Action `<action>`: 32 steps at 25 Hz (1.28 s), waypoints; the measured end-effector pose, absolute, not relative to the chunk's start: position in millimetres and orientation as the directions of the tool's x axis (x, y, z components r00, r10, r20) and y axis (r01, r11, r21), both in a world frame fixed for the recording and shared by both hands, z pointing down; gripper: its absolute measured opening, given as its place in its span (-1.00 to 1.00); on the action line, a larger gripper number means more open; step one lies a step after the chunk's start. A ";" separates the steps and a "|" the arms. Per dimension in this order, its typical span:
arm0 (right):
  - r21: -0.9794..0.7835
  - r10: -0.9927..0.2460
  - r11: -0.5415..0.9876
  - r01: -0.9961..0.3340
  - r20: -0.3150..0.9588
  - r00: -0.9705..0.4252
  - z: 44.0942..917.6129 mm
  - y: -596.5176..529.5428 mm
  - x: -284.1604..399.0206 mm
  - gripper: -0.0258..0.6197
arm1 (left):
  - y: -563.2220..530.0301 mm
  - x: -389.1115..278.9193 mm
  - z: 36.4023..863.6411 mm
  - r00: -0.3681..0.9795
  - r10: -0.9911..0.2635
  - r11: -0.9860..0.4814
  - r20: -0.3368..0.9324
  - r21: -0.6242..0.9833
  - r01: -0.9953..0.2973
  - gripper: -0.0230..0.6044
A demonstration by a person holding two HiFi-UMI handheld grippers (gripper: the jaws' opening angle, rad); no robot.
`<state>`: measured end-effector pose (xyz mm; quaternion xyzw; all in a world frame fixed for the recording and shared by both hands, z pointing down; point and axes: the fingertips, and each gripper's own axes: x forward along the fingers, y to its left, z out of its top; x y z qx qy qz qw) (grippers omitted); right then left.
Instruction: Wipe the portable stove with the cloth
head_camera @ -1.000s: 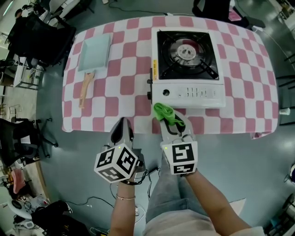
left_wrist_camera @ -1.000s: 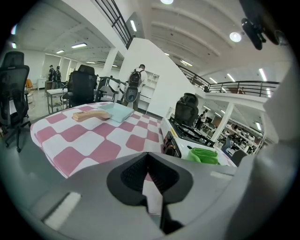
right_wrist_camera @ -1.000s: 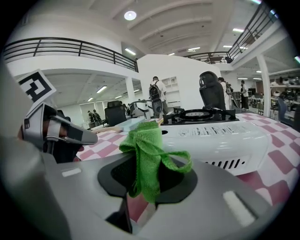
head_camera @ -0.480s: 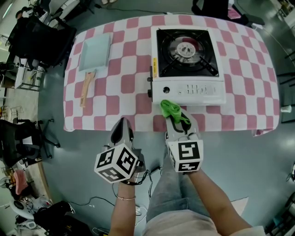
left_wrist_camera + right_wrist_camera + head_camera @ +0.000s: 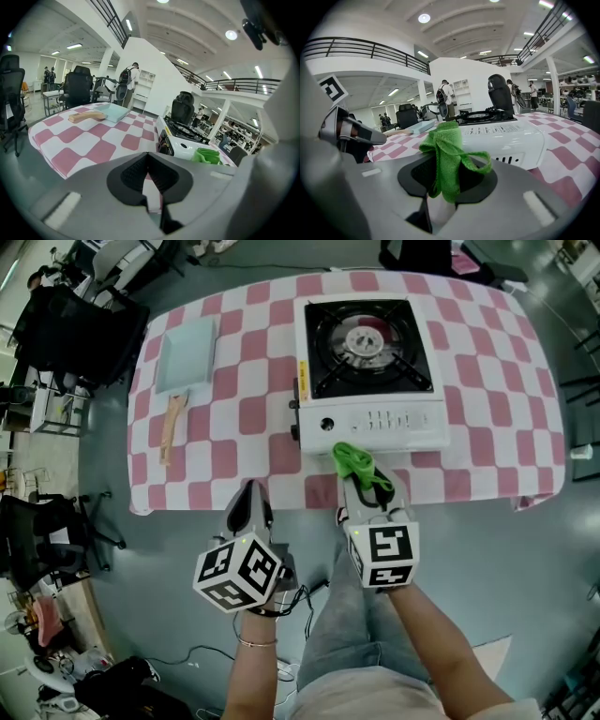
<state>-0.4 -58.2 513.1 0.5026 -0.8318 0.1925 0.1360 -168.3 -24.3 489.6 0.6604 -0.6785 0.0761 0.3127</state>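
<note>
The white portable stove [image 5: 367,367] with its black burner top stands on the pink-checked table [image 5: 253,413]. My right gripper [image 5: 363,480] is shut on a green cloth [image 5: 353,462], which bunches up just in front of the stove's front panel, over the table's near edge. In the right gripper view the cloth [image 5: 446,152] hangs from the closed jaws, with the stove [image 5: 501,133] close behind. My left gripper [image 5: 248,491] is shut with nothing in it, off the table's near edge, left of the stove. Its own view shows the stove [image 5: 183,137] and cloth [image 5: 206,155] to the right.
A pale blue flat pan [image 5: 187,353] with a wooden handle [image 5: 171,426] lies on the table's left part. Black office chairs [image 5: 70,320] stand on the floor to the left, and another chair at the far side. The tablecloth hangs over the near edge.
My right gripper has carried the green cloth a little to the right along the stove's front. The left gripper has stayed where it was.
</note>
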 end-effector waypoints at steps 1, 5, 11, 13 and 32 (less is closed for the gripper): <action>-0.184 -0.786 0.416 -0.891 0.420 -0.454 513.1 -58.6 2.1 -0.58 | -25.0 -166.4 489.6 0.071 -0.848 0.112 0.524 0.310 -0.944 -0.93; -0.184 -0.792 0.398 -0.899 0.426 -0.438 513.2 -58.9 12.6 -0.58 | -26.9 -161.0 490.2 0.082 -0.846 0.102 0.527 0.311 -0.945 -0.93; -0.174 -0.796 0.388 -0.905 0.432 -0.424 512.4 -59.9 26.6 -0.58 | -30.6 -150.6 489.3 0.099 -0.844 0.084 0.527 0.312 -0.946 -0.93; -0.175 -0.799 0.381 -0.908 0.432 -0.419 512.2 -60.6 31.6 -0.58 | -32.1 -147.1 488.6 0.104 -0.844 0.079 0.526 0.313 -0.947 -0.93; -0.170 -0.832 0.294 -0.941 0.440 -0.339 511.7 -63.4 93.4 -0.58 | -40.1 -105.1 481.8 0.148 -0.838 0.022 0.525 0.304 -0.953 -0.93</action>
